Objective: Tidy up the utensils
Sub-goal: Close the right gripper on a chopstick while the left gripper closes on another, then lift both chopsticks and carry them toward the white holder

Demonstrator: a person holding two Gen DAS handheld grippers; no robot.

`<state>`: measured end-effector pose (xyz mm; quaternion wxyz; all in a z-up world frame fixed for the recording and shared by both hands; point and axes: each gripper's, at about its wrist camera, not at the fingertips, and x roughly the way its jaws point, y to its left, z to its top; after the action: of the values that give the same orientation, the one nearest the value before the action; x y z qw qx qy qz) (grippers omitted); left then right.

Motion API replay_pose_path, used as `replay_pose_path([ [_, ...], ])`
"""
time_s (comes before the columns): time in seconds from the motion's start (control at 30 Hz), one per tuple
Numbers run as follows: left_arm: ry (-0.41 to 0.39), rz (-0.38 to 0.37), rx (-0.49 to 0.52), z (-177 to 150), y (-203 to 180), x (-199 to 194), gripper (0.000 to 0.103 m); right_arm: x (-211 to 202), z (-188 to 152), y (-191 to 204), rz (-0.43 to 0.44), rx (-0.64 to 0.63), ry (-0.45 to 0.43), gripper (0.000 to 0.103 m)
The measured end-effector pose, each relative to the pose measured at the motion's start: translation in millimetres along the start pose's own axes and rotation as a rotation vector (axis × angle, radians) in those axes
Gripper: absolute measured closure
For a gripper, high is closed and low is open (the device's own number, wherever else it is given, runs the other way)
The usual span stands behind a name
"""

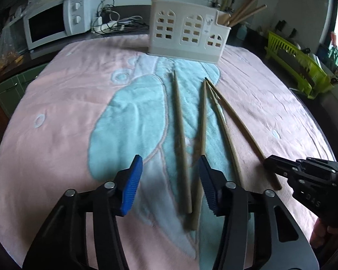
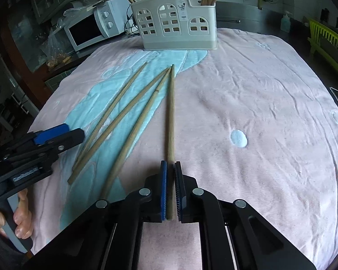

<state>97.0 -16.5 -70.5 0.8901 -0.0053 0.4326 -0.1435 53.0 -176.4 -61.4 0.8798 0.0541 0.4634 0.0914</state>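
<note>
Several wooden chopsticks lie lengthwise on a pink and blue towel (image 1: 63, 112). My left gripper (image 1: 170, 159) stands open over the near ends of two chopsticks (image 1: 180, 121) (image 1: 202, 117), and its blue pads do not press on them. My right gripper (image 2: 170, 164) is shut on the near end of the rightmost chopstick (image 2: 170, 112), which still rests along the towel (image 2: 247, 90). From the left wrist view, that right gripper (image 1: 269, 160) sits at the far right. A cream utensil holder (image 1: 187, 31) (image 2: 178, 22) with window cut-outs stands at the far edge with chopsticks in it.
A white microwave (image 1: 56, 22) sits behind the towel at the left, beside a tangle of cables (image 1: 115, 22). A green dish rack (image 1: 297, 65) stands to the right, off the towel. A hand (image 2: 22, 216) holds the left gripper's handle at the lower left.
</note>
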Motion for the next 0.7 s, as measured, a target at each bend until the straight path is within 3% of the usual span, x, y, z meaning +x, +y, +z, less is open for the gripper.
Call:
replay_pose_path([
  [0.13, 0.027, -0.002, 0.001, 2.7, -3.3, 11.4, 0.072, 0.2, -0.5, -1.6, 0.011, 0.003, 0.001, 0.096],
  [0.33, 0.020, -0.005, 0.011, 4.8, -6.1, 17.7, 0.080, 0.3, -0.9, -4.0, 0.023, 0.009, 0.004, 0.096],
  [0.53, 0.007, 0.062, 0.067, 4.9, -13.8, 22.6, 0.089, 0.9, -0.9, -4.7, 0.029, 0.012, 0.005, 0.096],
  [0.7, 0.011, 0.052, 0.045, 6.8, -6.5, 22.0, 0.091, 0.3, -1.9, -5.5, 0.030, 0.015, 0.002, 0.096],
])
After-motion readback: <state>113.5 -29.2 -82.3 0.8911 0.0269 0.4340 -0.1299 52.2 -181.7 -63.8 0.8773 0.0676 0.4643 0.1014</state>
